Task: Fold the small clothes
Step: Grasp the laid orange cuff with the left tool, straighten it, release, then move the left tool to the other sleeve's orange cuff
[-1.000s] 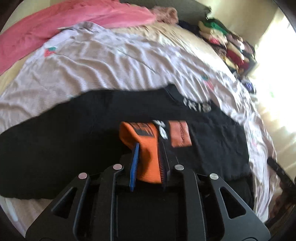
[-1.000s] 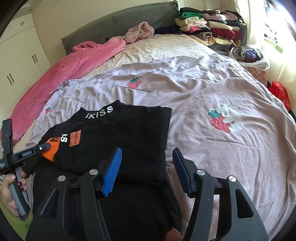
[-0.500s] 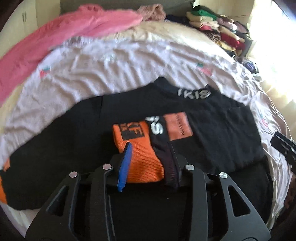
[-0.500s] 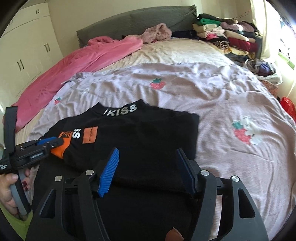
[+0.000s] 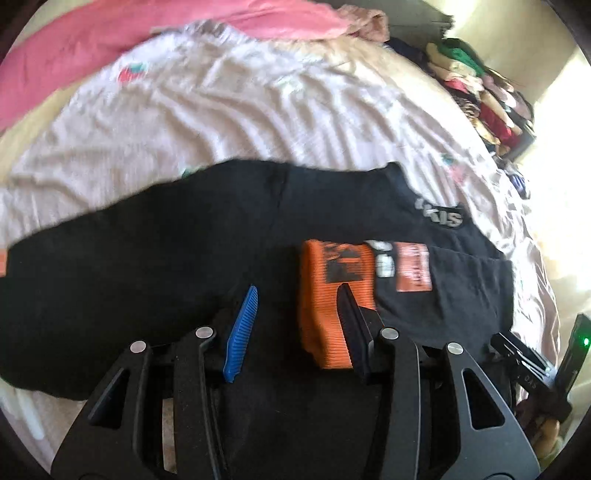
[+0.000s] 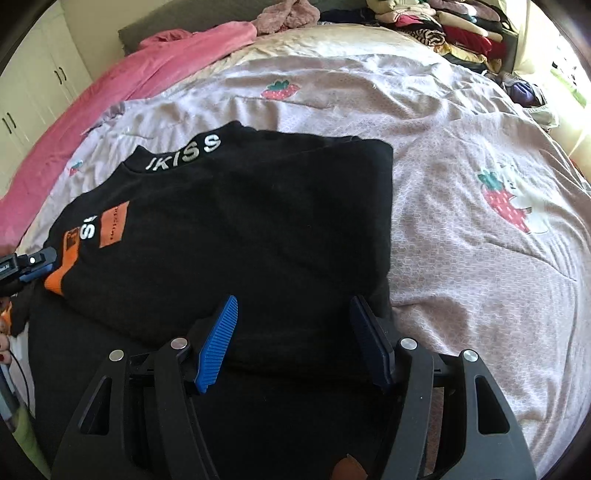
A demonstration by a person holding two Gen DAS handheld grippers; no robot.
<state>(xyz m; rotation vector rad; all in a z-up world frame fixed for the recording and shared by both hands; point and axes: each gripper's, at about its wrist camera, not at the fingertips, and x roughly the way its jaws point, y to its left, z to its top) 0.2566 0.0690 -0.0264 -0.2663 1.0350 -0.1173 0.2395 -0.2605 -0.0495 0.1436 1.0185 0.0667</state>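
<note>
A black sweater [image 6: 258, 229] with white letters on its collar lies on the bed, one sleeve folded across its body. It also shows in the left wrist view [image 5: 155, 258]. The sleeve's orange cuff [image 5: 332, 295] lies on the black cloth. My left gripper [image 5: 295, 317] is open; its right finger lies over the cuff, holding nothing. It shows at the left edge of the right wrist view [image 6: 35, 264]. My right gripper [image 6: 291, 332] is open and empty just above the sweater's near right part.
A pale lilac quilt [image 6: 461, 258] with strawberry patches covers the bed. A pink blanket [image 6: 129, 96] lies along the far left. Folded clothes [image 6: 443, 26] are stacked at the far right. White cupboards [image 6: 33, 96] stand at the left.
My left gripper was shut on the orange cuff and has opened, leaving the cuff lying on the sweater. My right gripper stayed open and moved closer over the sweater.
</note>
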